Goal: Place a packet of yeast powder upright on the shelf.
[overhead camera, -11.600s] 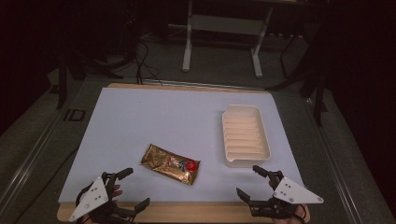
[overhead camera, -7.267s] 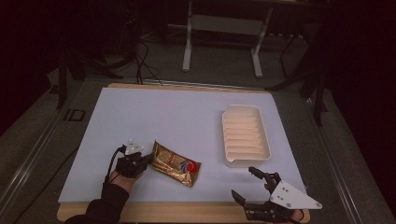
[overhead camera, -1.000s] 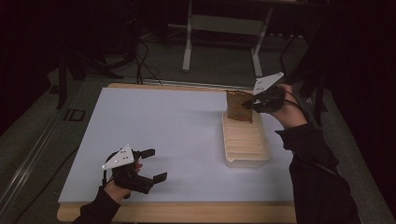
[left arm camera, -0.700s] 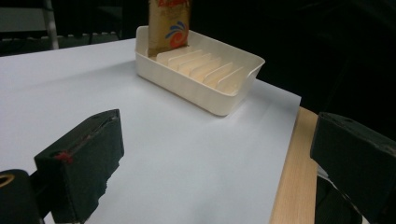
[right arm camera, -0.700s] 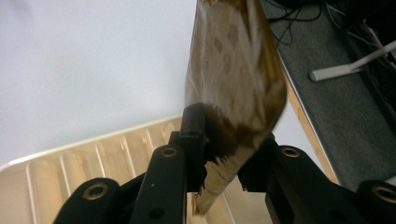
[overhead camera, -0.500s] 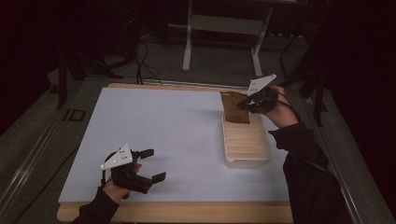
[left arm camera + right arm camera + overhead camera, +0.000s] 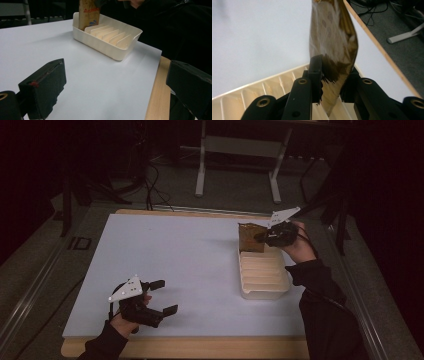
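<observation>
My right claw [image 7: 332,82] is clamped on a brown snack packet [image 7: 251,237], holding it upright over the far end of the white slotted tray [image 7: 263,279]. I judge the step as slotting it in; next I must lower it straight between the dividers. My left claw [image 7: 161,296] rests wide open and empty on the bare near table [image 7: 190,255], well clear.

The snack packet [image 7: 332,47] is glossy, crinkled brown foil. The ribbed tray [image 7: 263,279] looks like smooth cream plastic. A matt white paper sheet [image 7: 190,265] covers the table [image 7: 200,347], whose bare edge is pale wood. Each tool [image 7: 159,296] is matt black plastic.
</observation>
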A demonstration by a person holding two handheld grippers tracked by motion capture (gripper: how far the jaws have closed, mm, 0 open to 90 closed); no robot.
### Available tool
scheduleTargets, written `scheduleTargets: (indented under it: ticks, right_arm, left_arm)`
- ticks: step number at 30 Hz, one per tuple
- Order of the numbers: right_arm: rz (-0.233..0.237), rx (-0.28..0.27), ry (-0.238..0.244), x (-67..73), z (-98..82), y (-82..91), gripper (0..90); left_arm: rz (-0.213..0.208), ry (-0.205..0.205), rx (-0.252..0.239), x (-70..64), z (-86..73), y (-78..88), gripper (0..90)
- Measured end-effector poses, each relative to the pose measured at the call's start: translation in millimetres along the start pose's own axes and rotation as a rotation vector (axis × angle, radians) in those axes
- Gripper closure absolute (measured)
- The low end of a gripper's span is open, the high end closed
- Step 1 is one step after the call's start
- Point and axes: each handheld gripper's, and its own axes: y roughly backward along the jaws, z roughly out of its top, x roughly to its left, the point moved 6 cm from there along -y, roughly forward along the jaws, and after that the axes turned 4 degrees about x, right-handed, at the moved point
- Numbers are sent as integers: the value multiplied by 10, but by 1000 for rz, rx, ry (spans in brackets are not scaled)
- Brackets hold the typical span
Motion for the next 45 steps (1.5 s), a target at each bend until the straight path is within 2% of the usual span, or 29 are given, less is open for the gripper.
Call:
scheduleTargets:
  ticks: [1,4,6,7,10,12,15,17,18,19,20,21,23,25,27,36,39,42,45]
  right_arm:
    - [3,16,-21,-3,-120,-88,748]
    - [0,-9,-54,-24,-149,-88,747]
    - [2,-6,-65,-25,-150,-84,730]
    - [1,4,-79,-22,-147,-81,719]
    - [-18,45,-83,-14,-133,-64,674]
    - [-47,63,-87,-12,-125,-52,623]
    - [-49,75,-169,8,-100,-9,537]
    - [-51,76,-175,17,-89,16,520]
    - [-76,67,-186,28,-68,64,431]
    - [-76,67,-186,28,-68,64,431]
    - [-105,51,-205,39,-27,143,386]
    - [-125,37,-193,45,-3,184,358]
    - [-136,14,-205,62,47,267,329]
    - [-150,-6,-199,84,94,338,314]
    - [-153,-30,-206,114,134,391,272]
    - [-143,-106,-197,314,211,534,226]
    - [-136,-120,-209,392,220,581,201]
    - [-150,-135,-225,468,216,611,163]
    - [-137,-153,-229,552,217,636,137]
  left_arm:
    - [-1,5,-1,0,-1,-10,34]
    - [-2,5,0,-5,-1,-15,34]
    - [-5,6,2,-11,-1,-18,34]
    - [-5,6,1,-11,0,-19,34]
    - [-6,9,1,-8,-2,-26,34]
    - [-4,0,7,-13,-6,-32,34]
    - [3,-15,13,-20,-3,-31,34]
    - [3,-15,9,-23,4,-28,34]
    - [5,-16,8,-23,8,-26,34]
    - [5,-16,8,-23,8,-26,34]
    - [6,-16,6,-23,15,-23,34]
    - [7,-17,4,-23,18,-23,34]
    - [6,-21,7,-28,20,-27,34]
    - [7,-24,15,-33,17,-30,34]
    - [11,-33,20,-33,15,-27,34]
    - [9,-39,16,-43,26,-16,34]
    - [20,-45,26,-33,15,-10,34]
    - [20,-44,25,-31,15,-3,34]
    - [19,-43,21,-32,22,-3,34]
